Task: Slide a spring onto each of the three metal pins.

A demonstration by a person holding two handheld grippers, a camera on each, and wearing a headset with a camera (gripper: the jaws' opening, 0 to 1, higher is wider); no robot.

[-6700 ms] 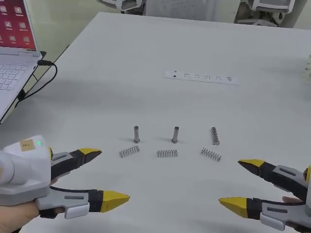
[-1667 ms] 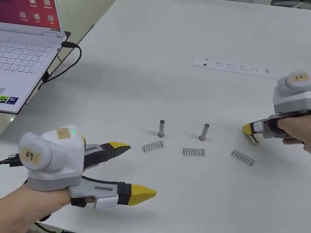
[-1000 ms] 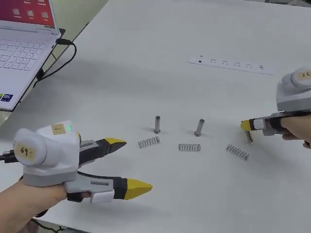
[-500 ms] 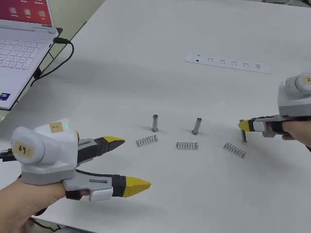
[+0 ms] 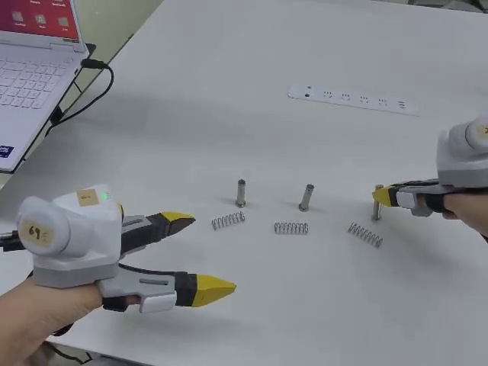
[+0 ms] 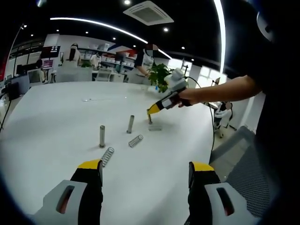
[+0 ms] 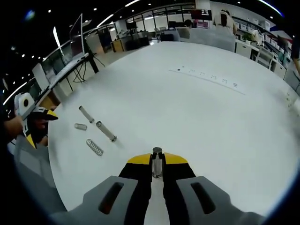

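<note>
Two metal pins [image 5: 241,194] [image 5: 306,197] stand upright on the white table [image 5: 229,114]. My right gripper [image 5: 379,196] is shut on the third pin [image 5: 377,206], held roughly upright with its lower end at the tabletop. In the right gripper view this pin [image 7: 157,165] sits between the shut yellow fingertips [image 7: 140,159]. Three springs [image 5: 228,220] [image 5: 290,228] [image 5: 365,235] lie flat, one in front of each pin. My left gripper [image 5: 200,254] hovers open at the near left with nothing in it. Its jaws stand wide apart in the left gripper view, short of the nearest spring [image 6: 108,156].
A white power strip [image 5: 353,101] lies beyond the pins. An open laptop [image 5: 30,53] with a black cable [image 5: 84,91] sits at the far left corner. Bare tabletop surrounds the pins and springs.
The right gripper, shut on the right-hand pin, has tipped it from a slant to nearly upright. The left gripper has stayed open in about the same place. The head camera shifted slightly.
</note>
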